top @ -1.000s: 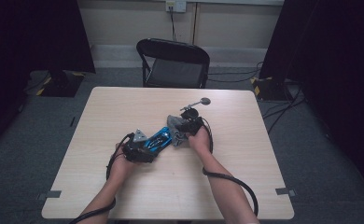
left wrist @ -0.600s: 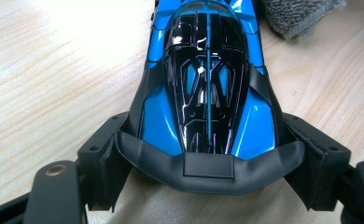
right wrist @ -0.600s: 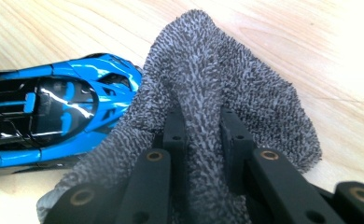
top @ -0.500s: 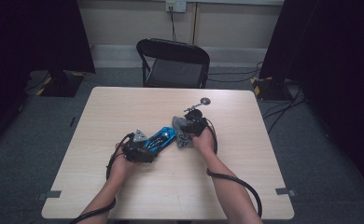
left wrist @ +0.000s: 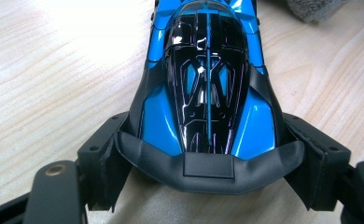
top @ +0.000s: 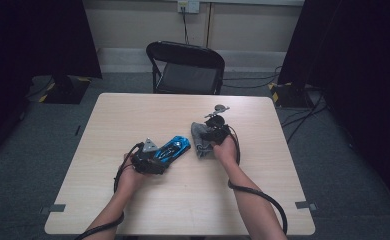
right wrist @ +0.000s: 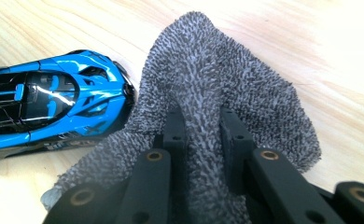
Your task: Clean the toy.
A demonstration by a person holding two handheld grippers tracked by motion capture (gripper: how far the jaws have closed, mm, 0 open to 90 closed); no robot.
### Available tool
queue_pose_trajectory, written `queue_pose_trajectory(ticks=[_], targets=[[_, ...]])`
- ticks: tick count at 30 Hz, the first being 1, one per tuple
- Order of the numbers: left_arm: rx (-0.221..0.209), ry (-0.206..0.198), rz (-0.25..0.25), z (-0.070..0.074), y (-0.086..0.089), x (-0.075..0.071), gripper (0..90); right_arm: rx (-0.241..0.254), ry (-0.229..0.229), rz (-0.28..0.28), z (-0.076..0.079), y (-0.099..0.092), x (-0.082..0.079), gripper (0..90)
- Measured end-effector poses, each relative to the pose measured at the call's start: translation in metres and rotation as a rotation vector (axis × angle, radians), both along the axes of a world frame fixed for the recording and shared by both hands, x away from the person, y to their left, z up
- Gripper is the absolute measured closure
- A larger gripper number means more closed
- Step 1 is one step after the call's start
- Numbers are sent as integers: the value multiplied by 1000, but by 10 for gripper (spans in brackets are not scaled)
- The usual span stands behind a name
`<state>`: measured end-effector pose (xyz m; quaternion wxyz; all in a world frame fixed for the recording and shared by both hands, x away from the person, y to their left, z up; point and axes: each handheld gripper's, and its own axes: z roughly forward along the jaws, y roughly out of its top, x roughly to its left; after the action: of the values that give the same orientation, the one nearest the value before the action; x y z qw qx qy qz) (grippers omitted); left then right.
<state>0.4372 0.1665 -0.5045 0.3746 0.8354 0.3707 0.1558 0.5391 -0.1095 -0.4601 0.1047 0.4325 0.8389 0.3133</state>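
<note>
A person at a wooden table (top: 263, 200) works two hand-held grippers. The left gripper (top: 150, 159), at seven o'clock of the tabletop's centre, clamps its jaws on the sides of a blue and black toy car (left wrist: 207, 88), whose far end points towards two o'clock. The right gripper (top: 208, 137), at three o'clock of the car, pinches a fold of grey cloth (right wrist: 227, 93) between nearly closed jaws, the cloth lying just beside the car.
</note>
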Motion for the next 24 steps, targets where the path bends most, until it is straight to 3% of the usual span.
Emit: queue_pose_trajectory(ticks=[10,24], targets=[[-2,0,1,0,0,0,241,25,-13,-14,11,-14,-4,759],[-1,1,0,0,0,0,241,44,-38,36,27,-6,-14,759]])
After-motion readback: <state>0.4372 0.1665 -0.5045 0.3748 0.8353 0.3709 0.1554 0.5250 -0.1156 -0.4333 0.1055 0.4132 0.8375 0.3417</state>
